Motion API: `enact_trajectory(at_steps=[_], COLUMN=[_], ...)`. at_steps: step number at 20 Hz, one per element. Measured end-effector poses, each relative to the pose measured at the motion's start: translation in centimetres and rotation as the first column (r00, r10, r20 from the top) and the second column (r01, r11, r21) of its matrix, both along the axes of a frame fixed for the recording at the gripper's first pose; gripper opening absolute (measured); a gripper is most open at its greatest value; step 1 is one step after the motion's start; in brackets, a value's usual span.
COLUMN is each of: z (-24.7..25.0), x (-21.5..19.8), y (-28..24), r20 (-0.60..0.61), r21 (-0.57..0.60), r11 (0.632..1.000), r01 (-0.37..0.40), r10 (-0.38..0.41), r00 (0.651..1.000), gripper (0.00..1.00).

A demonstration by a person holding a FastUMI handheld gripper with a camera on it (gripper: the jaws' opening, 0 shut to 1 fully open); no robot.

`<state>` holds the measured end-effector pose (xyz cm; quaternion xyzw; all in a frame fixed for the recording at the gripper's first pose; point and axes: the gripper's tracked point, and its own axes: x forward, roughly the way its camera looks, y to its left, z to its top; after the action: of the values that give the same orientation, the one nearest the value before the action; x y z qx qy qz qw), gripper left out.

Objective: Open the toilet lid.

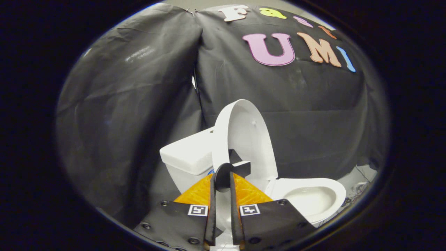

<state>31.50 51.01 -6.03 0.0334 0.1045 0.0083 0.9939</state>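
The white toilet lid (245, 136) stands raised, nearly upright, leaning back toward the tank (190, 153). A small black handle piece (242, 168) sits on the lid's rim just ahead of my fingers. My gripper (223, 183) is closed to a narrow gap with the lid's white rim running between the fingers, both pressing on it at the handle. To the right of the fingers the seat and open bowl (310, 198) lie uncovered.
Black cloth walls (132, 104) close in behind and to the left of the toilet. A strip of pale floor with some cables (359, 181) lies to the right of the bowl.
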Motion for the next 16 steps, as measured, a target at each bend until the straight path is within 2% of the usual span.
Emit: enact_trajectory(at_steps=[4, 12, 16], z=[0.9, 4.2, 6.5], x=[-0.1, 0.1, -0.7], y=[0.8, 0.7, -0.4], r20=[0.015, 0.080, 0.127], r21=[0.017, -0.042, -0.074], r11=[0.999, 0.997, 0.995], r01=[-0.033, -0.069, -0.071], r10=[0.032, 0.073, 0.080], r00=[0.999, 0.994, 0.989], gripper=[0.30, 0.90, 0.91])
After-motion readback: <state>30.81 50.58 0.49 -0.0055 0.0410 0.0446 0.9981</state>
